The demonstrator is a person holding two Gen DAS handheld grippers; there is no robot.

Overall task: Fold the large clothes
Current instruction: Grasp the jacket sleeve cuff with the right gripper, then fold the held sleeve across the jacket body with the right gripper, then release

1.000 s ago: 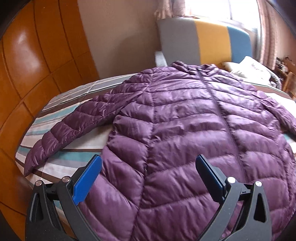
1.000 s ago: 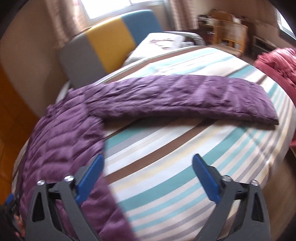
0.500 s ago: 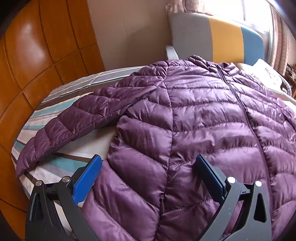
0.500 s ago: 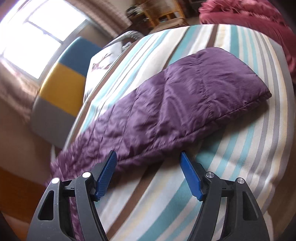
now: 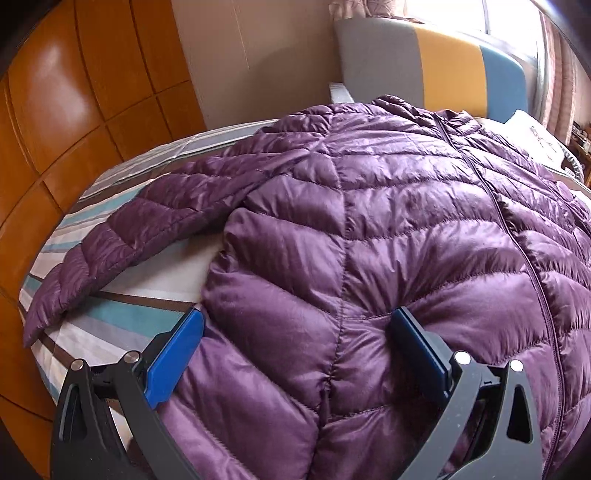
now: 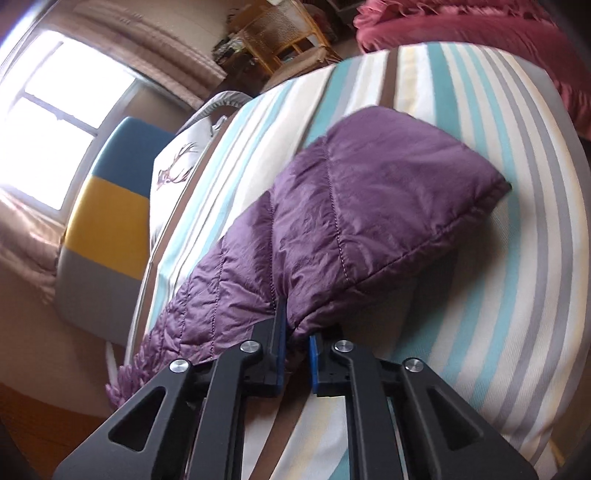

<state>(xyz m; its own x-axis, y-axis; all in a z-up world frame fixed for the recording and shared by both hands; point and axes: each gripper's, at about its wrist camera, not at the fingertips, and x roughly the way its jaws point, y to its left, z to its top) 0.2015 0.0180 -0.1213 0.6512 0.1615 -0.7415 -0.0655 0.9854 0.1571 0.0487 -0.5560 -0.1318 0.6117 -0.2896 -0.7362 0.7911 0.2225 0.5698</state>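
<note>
A purple quilted down jacket (image 5: 369, 229) lies spread, zip up, on a striped bed (image 5: 122, 317). My left gripper (image 5: 295, 343) is open, its blue pads pressing into the jacket's lower left body near the hem, fabric bulging between them. The jacket's left sleeve (image 5: 147, 229) lies out to the side. In the right wrist view my right gripper (image 6: 295, 343) is shut on the lower edge of the jacket's other sleeve (image 6: 362, 221), a short way up from the cuff (image 6: 491, 192).
A grey, yellow and blue headboard (image 5: 443, 66) stands at the far end, with a white pillow (image 6: 181, 166) below it. Wooden panelling (image 5: 55, 129) runs along the bed's left side. A pink ruffled fabric (image 6: 480, 33) lies past the bed's right edge.
My left gripper has moved forward and down onto the jacket's body. My right gripper swung to the sleeve, moved in and closed on its edge.
</note>
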